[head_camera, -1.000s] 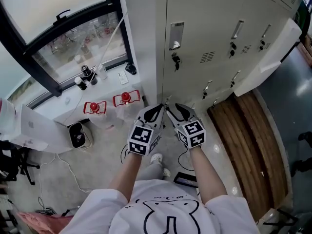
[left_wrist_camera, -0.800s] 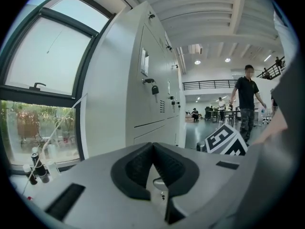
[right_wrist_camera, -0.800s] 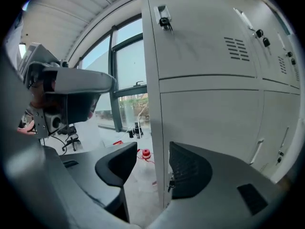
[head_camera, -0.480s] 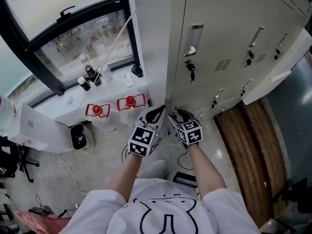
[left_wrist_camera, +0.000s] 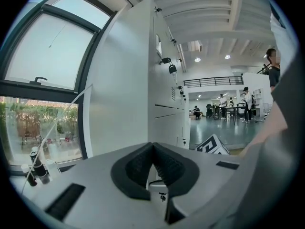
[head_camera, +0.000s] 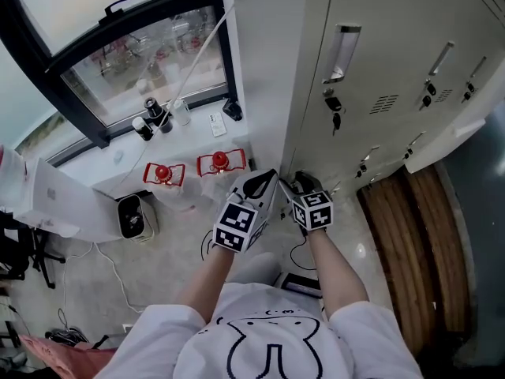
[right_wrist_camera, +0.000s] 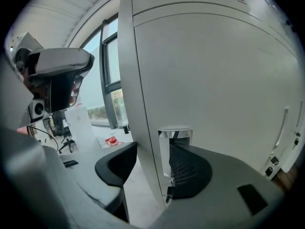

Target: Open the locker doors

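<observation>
Approach to the first door. The right hand-held gripper [right_wrist_camera: 150, 149], released with jaws wide, brackets the chrome handle [right_wrist_camera: 174, 133] of the lower locker door [right_wrist_camera: 214, 89] at the locker bank's left edge, without pressing on it. The left hand-held gripper [left_wrist_camera: 152, 147] is clenched and empty. Next, probably: clamp the handle and pull outward.

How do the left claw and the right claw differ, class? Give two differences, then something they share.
The left claw is shut, but the right claw is open. The left claw is empty, while the right claw has a handle between its jaws. Both point at the lockers.
</observation>
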### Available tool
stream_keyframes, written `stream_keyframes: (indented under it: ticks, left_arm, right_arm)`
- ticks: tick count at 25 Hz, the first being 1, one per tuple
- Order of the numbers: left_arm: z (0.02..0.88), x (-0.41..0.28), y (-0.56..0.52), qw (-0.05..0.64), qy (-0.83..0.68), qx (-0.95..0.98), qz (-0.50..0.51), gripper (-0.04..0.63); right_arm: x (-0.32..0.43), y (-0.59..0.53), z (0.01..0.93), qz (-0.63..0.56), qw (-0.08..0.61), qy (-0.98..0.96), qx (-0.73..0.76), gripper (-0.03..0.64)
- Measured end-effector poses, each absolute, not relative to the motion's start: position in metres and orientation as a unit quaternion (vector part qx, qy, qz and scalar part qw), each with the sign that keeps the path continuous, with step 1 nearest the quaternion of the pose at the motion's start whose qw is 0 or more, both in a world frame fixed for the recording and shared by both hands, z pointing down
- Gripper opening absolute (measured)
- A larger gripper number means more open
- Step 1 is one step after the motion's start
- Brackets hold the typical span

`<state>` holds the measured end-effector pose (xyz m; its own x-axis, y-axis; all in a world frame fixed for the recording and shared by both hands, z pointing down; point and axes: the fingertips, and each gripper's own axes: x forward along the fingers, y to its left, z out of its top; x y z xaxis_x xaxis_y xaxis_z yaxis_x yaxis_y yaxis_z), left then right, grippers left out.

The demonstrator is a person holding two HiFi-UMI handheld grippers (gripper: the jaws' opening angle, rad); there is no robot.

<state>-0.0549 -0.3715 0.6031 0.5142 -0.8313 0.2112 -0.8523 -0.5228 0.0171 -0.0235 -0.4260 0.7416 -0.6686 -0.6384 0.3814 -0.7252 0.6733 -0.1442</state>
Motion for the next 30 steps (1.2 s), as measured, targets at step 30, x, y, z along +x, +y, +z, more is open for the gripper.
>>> stream_keyframes:
  ticks: [30]
  left_arm:
    - [0.595, 0.053, -0.337, 0.134, -0.389, 0.902, 0.133, 0.018]
  right_arm:
    - [0.1, -0.324, 0.752, 0.195, 0.297, -0.835, 0.42, 0.135]
